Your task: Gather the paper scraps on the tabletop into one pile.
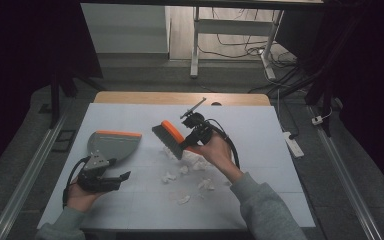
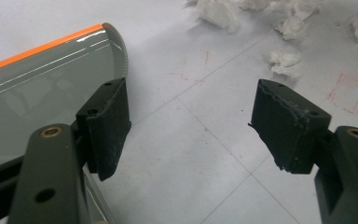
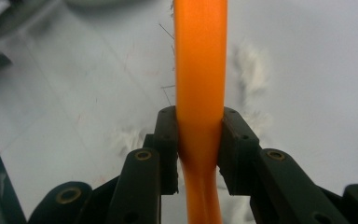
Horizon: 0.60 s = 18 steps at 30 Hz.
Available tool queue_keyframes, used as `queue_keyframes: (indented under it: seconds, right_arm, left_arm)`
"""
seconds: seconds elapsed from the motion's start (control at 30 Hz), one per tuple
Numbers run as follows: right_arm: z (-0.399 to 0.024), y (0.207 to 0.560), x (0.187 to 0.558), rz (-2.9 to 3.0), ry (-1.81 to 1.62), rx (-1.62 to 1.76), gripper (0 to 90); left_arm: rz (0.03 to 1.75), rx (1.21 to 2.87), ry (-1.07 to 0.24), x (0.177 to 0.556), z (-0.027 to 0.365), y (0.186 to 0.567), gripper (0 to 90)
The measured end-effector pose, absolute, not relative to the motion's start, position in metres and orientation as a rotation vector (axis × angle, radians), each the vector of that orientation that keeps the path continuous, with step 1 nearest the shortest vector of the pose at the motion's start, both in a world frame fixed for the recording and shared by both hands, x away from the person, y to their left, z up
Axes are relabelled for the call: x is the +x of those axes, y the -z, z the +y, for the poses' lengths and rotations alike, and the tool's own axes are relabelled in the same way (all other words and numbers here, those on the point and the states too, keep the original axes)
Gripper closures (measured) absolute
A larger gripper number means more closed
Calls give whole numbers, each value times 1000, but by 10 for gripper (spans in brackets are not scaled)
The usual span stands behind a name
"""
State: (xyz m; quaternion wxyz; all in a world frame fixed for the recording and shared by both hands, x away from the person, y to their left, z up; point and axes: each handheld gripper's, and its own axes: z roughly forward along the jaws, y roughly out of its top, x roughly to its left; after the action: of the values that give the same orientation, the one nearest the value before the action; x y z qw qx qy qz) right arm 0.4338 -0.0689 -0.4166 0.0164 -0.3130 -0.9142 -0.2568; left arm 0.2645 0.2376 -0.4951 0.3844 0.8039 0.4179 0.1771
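Note:
A grey dustpan [image 1: 114, 146] with an orange front edge lies flat on the left of the table. My left gripper [image 1: 122, 178] sits just in front of it, jaws open over bare table, pointing right. In the left gripper view the dustpan [image 2: 42, 79] lies behind the left jaw, and nothing is between the open left gripper's [image 2: 191, 126] pads. My right gripper [image 1: 194, 137] is shut on the orange handle of a hand brush [image 1: 170, 137], whose grey bristles point down-left over crumpled paper scraps [image 1: 192, 165]. In the right gripper view, the right gripper [image 3: 200, 140] clamps the brush handle [image 3: 200, 56] from both sides.
Paper scraps [image 2: 284, 60] are scattered over the middle of the pale table top [image 1: 265, 130], with some [image 1: 184, 199] nearer the front edge. A white power strip [image 1: 294, 145] lies on the floor to the right. Desk legs and cables stand beyond the far edge.

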Motion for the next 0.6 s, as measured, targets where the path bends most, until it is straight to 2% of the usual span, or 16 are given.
queue_keyframes:
  seconds: [0.17, 0.37, 0.6]
  right_arm:
    - [-73, 403, 452, -2848, 869, -1024, 709]
    - [-70, 410, 468, -2840, 896, -1059, 708]
    - [-52, 426, 457, -2732, 864, -977, 709]
  left_arm:
    - [1063, 2041, -452, 264, 238, 495, 289]
    - [1063, 2041, -449, 264, 238, 495, 289]
    - [1064, 2041, -448, 265, 239, 495, 289]
